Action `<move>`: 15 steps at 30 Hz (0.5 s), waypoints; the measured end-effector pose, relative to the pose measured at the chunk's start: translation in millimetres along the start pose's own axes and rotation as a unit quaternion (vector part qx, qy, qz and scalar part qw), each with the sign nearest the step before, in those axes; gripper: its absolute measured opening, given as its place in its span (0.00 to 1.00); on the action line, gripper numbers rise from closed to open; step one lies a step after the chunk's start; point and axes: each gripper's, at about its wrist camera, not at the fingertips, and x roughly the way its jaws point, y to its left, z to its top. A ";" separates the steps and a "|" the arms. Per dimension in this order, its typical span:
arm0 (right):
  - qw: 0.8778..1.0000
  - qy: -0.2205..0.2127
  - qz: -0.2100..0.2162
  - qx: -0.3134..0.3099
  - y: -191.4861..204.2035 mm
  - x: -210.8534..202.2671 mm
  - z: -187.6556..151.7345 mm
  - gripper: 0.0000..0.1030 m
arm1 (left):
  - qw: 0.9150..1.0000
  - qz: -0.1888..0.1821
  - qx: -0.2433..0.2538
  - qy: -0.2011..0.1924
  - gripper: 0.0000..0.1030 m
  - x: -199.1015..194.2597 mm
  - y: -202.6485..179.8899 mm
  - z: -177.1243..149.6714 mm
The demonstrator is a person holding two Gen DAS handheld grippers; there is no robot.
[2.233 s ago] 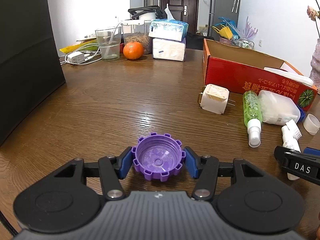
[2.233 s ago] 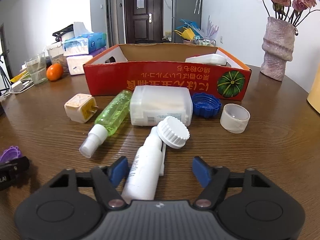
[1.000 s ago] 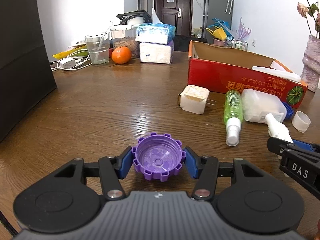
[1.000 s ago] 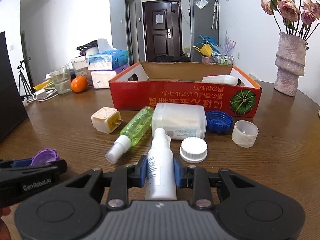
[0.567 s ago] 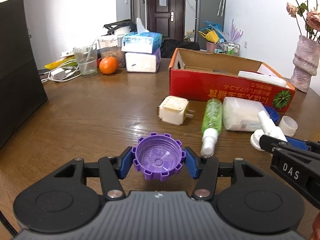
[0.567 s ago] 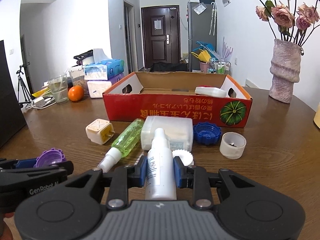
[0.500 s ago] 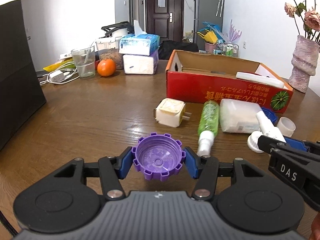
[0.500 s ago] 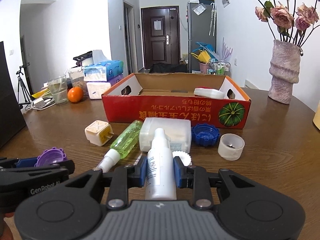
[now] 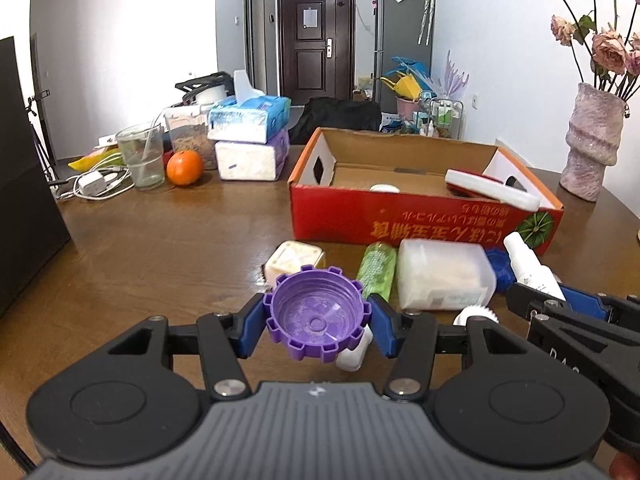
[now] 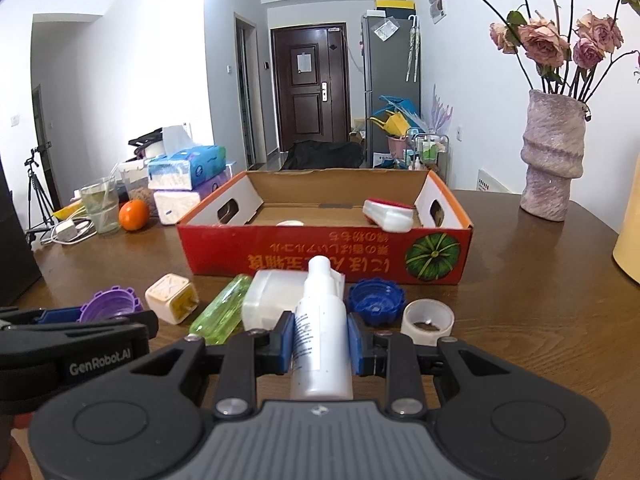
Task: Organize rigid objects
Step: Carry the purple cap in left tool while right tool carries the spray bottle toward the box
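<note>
Up close, the left gripper (image 9: 317, 325) had its jaws pinching a purple ridged cap (image 9: 318, 315) by its sides, open face toward the camera and clear of the desk (image 9: 160, 248). The right gripper (image 10: 321, 342) had its jaws pressed against the body of a white bottle (image 10: 322, 332), nozzle pointing away toward the box.

Just beyond both, loose things lay in a row on the wood: a cream plug adapter (image 10: 171, 298), a green spray bottle (image 10: 222, 310) on its side, a frosted white plastic container (image 9: 444, 276), a blue ridged cap (image 10: 375, 302) and a small translucent cup (image 10: 427, 320). A white ribbed cap (image 9: 476, 314) sat near the container in the left wrist view.

Behind that row stood a red cardboard box (image 10: 324, 258), open at the top, printed with a green pumpkin. Inside it lay a white-and-red item (image 10: 388, 214) against the right end and a small white object (image 10: 290, 223), too hidden to tell what.

Further off, at the desk's far left, were an orange (image 9: 185, 168), a glass (image 9: 142, 156), stacked tissue packs (image 9: 250, 140) and a charger with cable (image 9: 90, 182). A pink vase (image 10: 554, 156) with dried roses stood at the right.
</note>
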 end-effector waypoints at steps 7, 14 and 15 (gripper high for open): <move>1.000 -0.008 -0.004 0.001 -9.1 4.2 12.6 0.26 | 1.000 -0.005 0.002 -0.010 0.54 3.5 -13.0 16.5; 1.000 -0.016 -0.010 0.008 -17.4 12.1 25.9 0.26 | 1.000 -0.009 0.002 -0.021 0.54 9.3 -23.4 33.7; 1.000 -0.018 -0.011 0.009 -18.8 13.4 27.9 0.26 | 1.000 -0.009 0.001 -0.022 0.54 10.8 -24.5 36.6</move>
